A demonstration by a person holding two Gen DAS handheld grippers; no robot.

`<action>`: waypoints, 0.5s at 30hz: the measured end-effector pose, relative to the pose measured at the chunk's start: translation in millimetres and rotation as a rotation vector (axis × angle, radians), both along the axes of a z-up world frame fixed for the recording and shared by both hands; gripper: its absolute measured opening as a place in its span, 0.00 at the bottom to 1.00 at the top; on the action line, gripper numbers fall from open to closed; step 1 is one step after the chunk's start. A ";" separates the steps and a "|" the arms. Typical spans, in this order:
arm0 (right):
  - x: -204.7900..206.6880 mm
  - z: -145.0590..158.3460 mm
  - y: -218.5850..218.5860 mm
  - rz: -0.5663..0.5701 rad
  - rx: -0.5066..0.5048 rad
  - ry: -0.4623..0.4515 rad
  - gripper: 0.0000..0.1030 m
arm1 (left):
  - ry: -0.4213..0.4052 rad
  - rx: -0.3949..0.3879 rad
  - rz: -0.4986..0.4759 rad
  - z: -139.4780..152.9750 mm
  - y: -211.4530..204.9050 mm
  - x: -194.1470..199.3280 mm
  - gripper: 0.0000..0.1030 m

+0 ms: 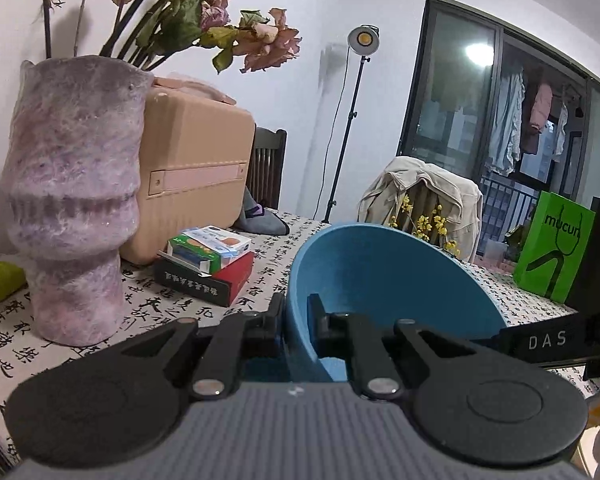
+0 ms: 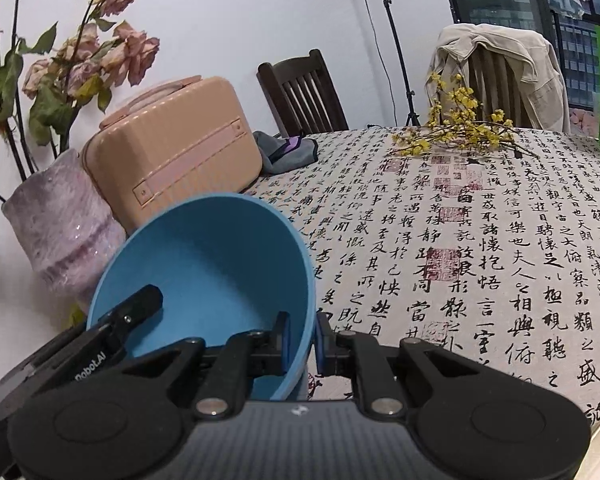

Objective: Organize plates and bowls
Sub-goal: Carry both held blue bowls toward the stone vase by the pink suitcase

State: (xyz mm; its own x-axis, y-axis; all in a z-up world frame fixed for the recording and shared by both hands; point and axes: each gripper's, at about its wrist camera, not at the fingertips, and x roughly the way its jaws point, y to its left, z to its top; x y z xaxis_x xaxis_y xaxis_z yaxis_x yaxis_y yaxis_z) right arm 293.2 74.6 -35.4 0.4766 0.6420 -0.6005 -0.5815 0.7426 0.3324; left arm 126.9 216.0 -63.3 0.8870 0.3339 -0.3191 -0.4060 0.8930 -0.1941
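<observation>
Blue bowl (image 1: 380,280) tilted above table (image 2: 460,240), near vase (image 1: 72,200). Left tongs (image 1: 298,320) clamp its left wall; right tongs (image 2: 302,338) clamp its right wall.

- A deep, round, matte blue bowl (image 1: 384,276) (image 2: 216,268) is held off the calligraphy-printed tablecloth, tilted so its open mouth faces the cameras.
- Its inside looks bare and smooth, the same blue as the outside.
- Two opposite sides of its rim are pinched, each with one finger inside the wall and one outside.
- It hangs near the mottled pink vase and the peach case.
</observation>
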 end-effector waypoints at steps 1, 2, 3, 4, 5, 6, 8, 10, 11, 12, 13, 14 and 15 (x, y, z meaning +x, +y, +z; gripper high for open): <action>-0.6 -0.4 0.8 0.004 -0.001 -0.001 0.12 | 0.001 0.000 0.002 -0.2 0.3 -0.4 0.12; -1.0 -0.8 1.8 0.007 -0.004 -0.002 0.12 | 0.002 0.000 0.004 -0.8 0.7 -1.0 0.12; -1.6 -1.3 2.9 0.010 -0.008 -0.004 0.12 | 0.004 -0.002 0.006 -1.6 1.0 -1.5 0.12; -2.1 -1.8 4.1 0.013 -0.012 -0.007 0.12 | 0.006 -0.004 0.007 -2.4 1.1 -2.0 0.12; -2.5 -2.1 5.1 0.014 -0.017 -0.009 0.12 | 0.008 -0.004 0.008 -3.4 1.2 -3.1 0.12; -3.2 -2.8 6.5 0.016 -0.024 -0.013 0.12 | 0.011 -0.008 0.007 -4.1 1.7 -3.5 0.12; -3.8 -4.4 8.6 0.021 -0.040 -0.017 0.12 | 0.016 -0.015 0.005 -5.6 2.4 -4.2 0.12; -4.1 -6.3 9.5 0.027 -0.050 -0.016 0.12 | 0.020 -0.011 0.007 -6.7 2.0 -4.4 0.12; -4.4 -7.3 9.7 0.029 -0.053 -0.012 0.12 | 0.022 -0.007 0.009 -7.1 1.7 -4.4 0.12; -4.6 -7.7 10.0 0.030 -0.054 -0.012 0.12 | 0.023 -0.003 0.010 -7.4 1.3 -4.4 0.12; -4.9 -7.9 10.2 0.031 -0.056 -0.014 0.12 | 0.025 -0.001 0.011 -7.5 1.1 -4.3 0.12; -5.3 -8.0 10.9 0.032 -0.058 -0.016 0.12 | 0.028 0.000 0.012 -7.6 1.0 -4.1 0.12; -5.6 -8.0 11.7 0.033 -0.062 -0.020 0.12 | 0.030 -0.001 0.012 -7.9 1.1 -4.3 0.12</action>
State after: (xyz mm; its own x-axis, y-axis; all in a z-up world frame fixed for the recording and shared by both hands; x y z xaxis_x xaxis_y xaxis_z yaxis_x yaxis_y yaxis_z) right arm 287.6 86.4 -43.4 0.4680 0.6194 -0.6303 -0.6117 0.7418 0.2749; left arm 122.5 217.1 -71.2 0.8730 0.3441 -0.3456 -0.4221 0.8881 -0.1821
